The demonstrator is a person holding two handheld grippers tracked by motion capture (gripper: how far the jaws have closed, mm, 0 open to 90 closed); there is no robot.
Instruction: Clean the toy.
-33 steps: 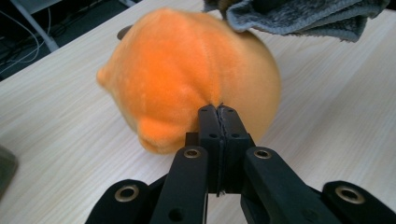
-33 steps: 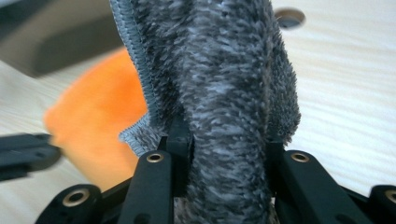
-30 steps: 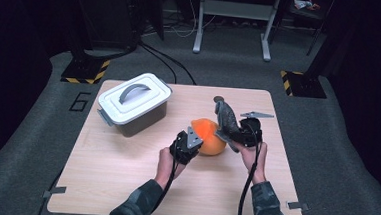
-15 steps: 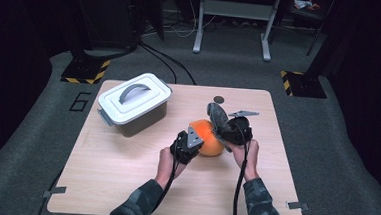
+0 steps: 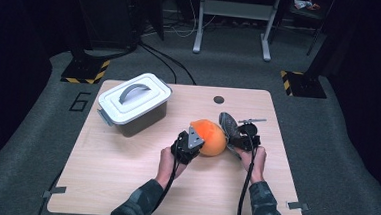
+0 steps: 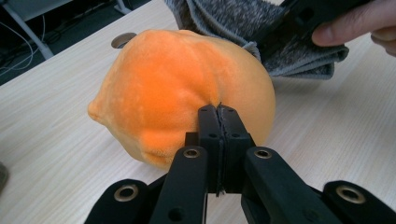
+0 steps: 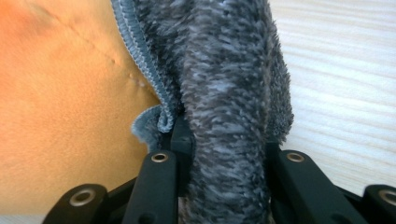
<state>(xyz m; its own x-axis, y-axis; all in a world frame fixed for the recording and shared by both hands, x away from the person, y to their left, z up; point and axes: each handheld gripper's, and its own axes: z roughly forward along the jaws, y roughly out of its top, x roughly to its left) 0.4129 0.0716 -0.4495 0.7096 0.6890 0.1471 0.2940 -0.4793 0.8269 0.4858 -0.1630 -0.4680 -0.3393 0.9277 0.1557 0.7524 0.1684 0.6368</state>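
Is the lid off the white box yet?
No, in the high view the white box has its lid seated on top, grey handle up, apart from both tongs.

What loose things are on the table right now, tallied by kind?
Orange plush toys: 1
Grey fuzzy cloths: 1
White lidded boxes: 1
Total: 3

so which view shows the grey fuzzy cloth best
The right gripper view: the grey fuzzy cloth sits close up, clamped in the right claw, nap and stitched edge clear. The left gripper view shows its folds behind the orange plush ball; the high view a small dark shape.
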